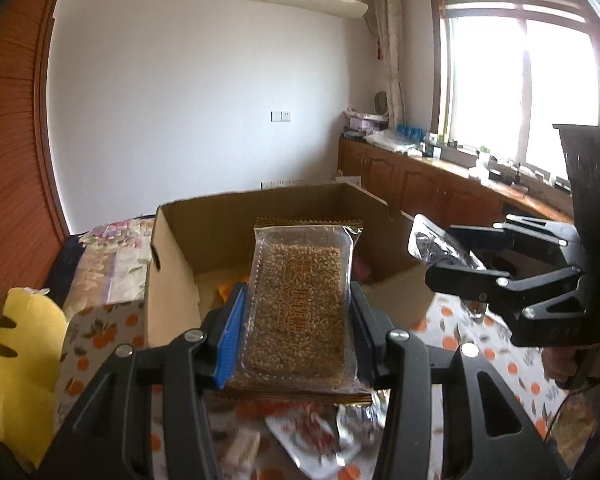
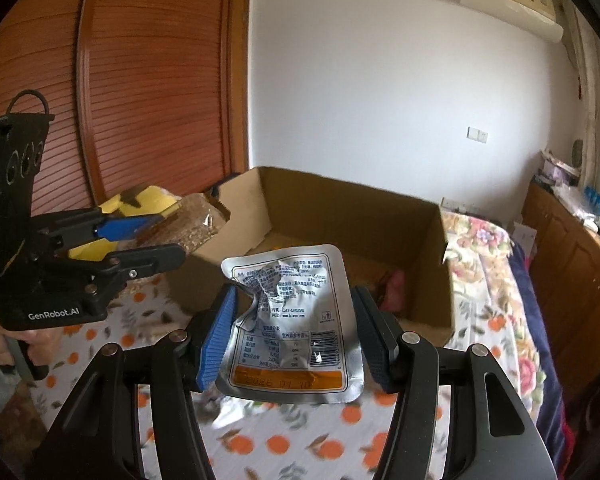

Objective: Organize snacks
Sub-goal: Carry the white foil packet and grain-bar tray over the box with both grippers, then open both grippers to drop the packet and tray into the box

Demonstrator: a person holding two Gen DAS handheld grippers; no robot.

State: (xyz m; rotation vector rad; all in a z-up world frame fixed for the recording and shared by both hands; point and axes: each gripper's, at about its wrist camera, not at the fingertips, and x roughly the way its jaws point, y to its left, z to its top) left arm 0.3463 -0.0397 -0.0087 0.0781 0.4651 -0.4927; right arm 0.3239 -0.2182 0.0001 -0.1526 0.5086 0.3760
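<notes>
The left tool (image 1: 298, 316), black with blue ribbed pads, is clamped on a clear plastic packet of golden puffed-grain bar with gold-trimmed ends (image 1: 300, 304). The packet is held flat, its long edges pressed by both pads, above the near rim of an open brown cardboard box (image 1: 172, 272). The box fills the view from ten to two o'clock of the packet. Inside, on the box floor, a few small items show, an orange one at nine o'clock of the packet and a pink one at three o'clock; they are too blurred to name.

The right tool (image 2: 296, 332) is clamped on a crumpled silver foil pouch with printed text and an orange date strip (image 2: 296, 320). The pouch is pinched at its sides and bulges between the pads. It hangs at six o'clock of the same box, over a white cloth printed with oranges (image 2: 280, 444) on the surface below.

More wrapped snacks (image 1: 312, 436) lie blurred on the cloth at six o'clock of the grain packet. A yellow soft toy (image 1: 16, 364) sits at nine o'clock.
</notes>
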